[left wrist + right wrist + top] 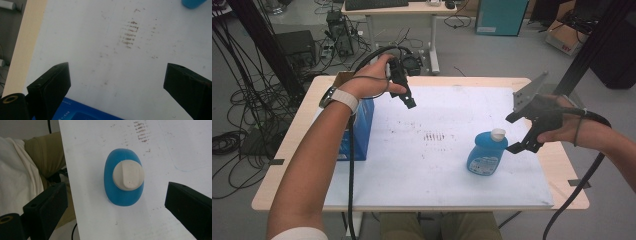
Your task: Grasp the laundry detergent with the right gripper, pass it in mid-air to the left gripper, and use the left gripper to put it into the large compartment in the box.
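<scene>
A blue bottle (485, 156) with a white flip cap (498, 133) stands upright on the white mat (422, 170), right of centre. My right gripper (513, 133) hangs just right of the cap, open and slightly above it. In the right gripper view I look down on the bottle (117, 195) and its cap (128, 174), which lie beyond my open right gripper (116, 202). My left gripper (410, 103) is held above the mat's far left part, open. In its own view the left gripper (117, 82) frames bare stained mat (100, 37).
A blue box (362, 131) stands at the table's left side, under my left forearm; its top (75, 114) shows below the left jaw. Brown marks (434, 135) stain the mat's middle. The wooden table (557, 165) rims the mat. Cables, a desk and boxes stand on the floor behind.
</scene>
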